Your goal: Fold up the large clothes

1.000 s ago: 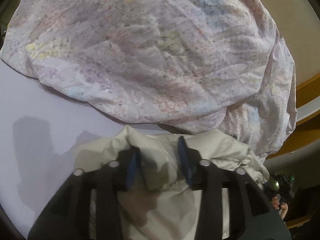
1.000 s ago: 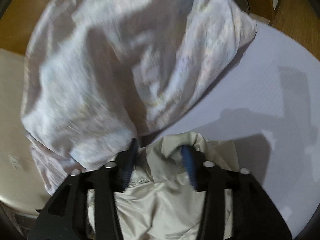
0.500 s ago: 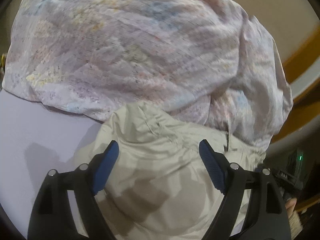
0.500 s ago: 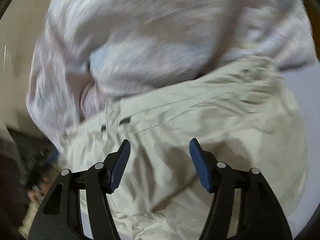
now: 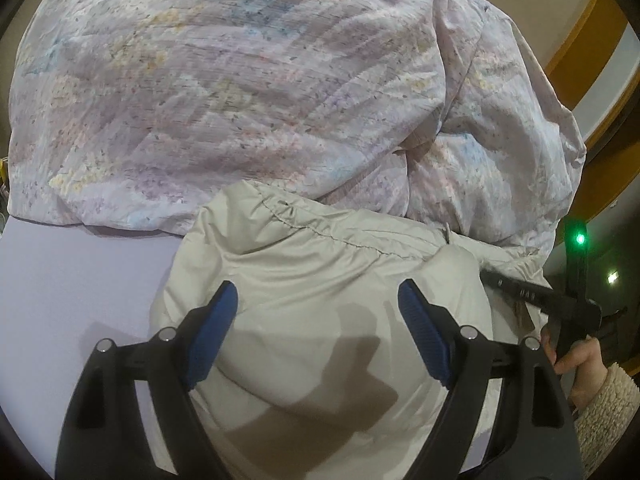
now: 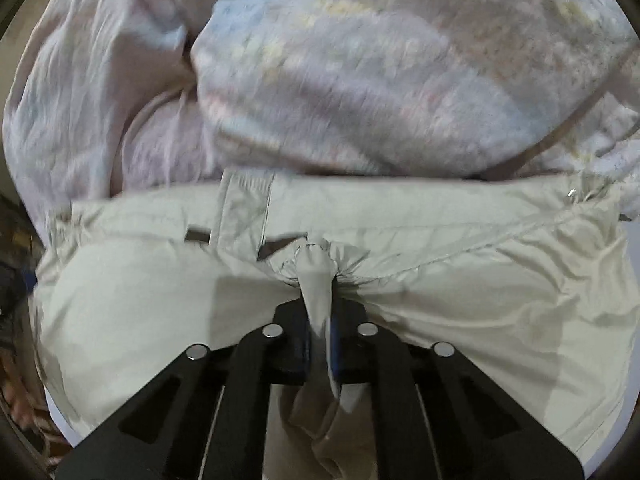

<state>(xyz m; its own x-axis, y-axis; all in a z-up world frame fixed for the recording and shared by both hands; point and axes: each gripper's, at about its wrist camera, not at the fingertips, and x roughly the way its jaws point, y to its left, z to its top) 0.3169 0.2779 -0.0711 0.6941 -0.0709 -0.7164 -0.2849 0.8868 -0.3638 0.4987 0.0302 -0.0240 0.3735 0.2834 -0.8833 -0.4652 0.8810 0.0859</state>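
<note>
A pale beige jacket (image 5: 320,280) lies bunched on a lilac sheet (image 5: 72,280), against a heap of pastel flowered bedding (image 5: 224,88). My left gripper (image 5: 318,300) hovers over the jacket with its blue pads wide open and nothing pinched. In the right wrist view the same jacket (image 6: 480,280) fills the lower half. My right gripper (image 6: 320,312) is shut on a pinched-up fold of the jacket's fabric near a stitched seam. The other gripper's black body with a green light (image 5: 576,272) shows at the left wrist view's right edge, held by a hand (image 5: 580,356) in a fleecy sleeve.
The flowered bedding (image 6: 360,72) piles up just behind the jacket in both views. An orange-brown wooden frame (image 5: 576,40) runs along the far right. The bed's edge drops off to a dark area at the right wrist view's left side.
My left gripper let go of the jacket fold and opened wide, drawing back a little. My right gripper swung across the jacket, rolled, and closed on a fold of it.
</note>
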